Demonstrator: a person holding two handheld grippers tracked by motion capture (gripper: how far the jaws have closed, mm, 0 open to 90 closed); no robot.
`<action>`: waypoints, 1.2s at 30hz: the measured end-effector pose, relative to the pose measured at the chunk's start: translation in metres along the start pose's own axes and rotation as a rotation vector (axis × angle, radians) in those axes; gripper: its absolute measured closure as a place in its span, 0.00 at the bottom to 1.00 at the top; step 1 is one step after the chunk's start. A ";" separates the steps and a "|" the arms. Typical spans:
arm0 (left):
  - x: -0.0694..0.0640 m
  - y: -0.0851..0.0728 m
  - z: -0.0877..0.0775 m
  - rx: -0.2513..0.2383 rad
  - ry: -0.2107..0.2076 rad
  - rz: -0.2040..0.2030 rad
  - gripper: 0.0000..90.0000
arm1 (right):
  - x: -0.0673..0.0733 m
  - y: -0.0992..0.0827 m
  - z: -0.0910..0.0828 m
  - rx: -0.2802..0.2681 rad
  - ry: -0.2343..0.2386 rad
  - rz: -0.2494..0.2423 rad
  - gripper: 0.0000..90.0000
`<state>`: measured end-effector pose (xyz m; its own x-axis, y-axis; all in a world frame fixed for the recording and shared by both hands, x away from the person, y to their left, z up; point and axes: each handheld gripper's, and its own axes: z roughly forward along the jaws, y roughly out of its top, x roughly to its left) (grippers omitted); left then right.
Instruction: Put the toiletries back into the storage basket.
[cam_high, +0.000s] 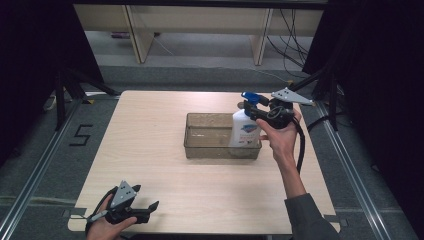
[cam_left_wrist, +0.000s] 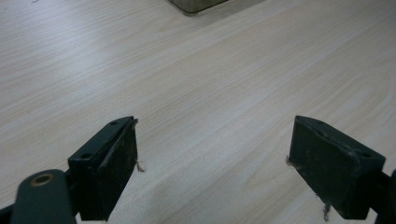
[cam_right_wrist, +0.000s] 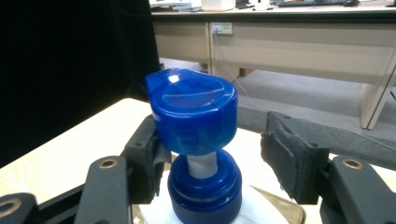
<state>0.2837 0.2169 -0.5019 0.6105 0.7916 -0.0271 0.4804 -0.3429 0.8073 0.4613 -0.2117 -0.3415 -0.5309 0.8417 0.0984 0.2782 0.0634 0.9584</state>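
The soap bottle stood upright at the right end of the clear tray on the worktop, its blue pump head up between the jaws of the right gripper. Those jaws stood apart on either side of the pump's neck, pressing nothing, so the bottle rested on its own base. The chief risk was a snag: if the hand lifted or swung away at a slant, a jaw could catch under the broad pump head and tip the bottle against the tray wall, or drag it out. The left gripper lay low over the near-left worktop, jaws wide and empty, too far off to steady anything.
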 end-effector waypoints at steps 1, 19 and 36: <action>0.000 0.000 0.000 0.000 0.000 0.000 0.16 | 0.000 0.000 0.000 0.001 0.018 0.011 0.39; 0.000 0.000 0.000 0.002 -0.001 0.001 0.16 | 0.010 0.004 -0.011 -0.026 0.028 0.020 0.37; -0.001 -0.001 0.001 -0.014 0.002 -0.013 0.16 | 0.008 -0.015 -0.034 -0.028 0.010 0.045 0.34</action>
<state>0.2832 0.2157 -0.5029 0.6033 0.7967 -0.0364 0.4794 -0.3259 0.8148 0.4254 -0.2239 -0.3464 -0.5267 0.8377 0.1444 0.2796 0.0103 0.9601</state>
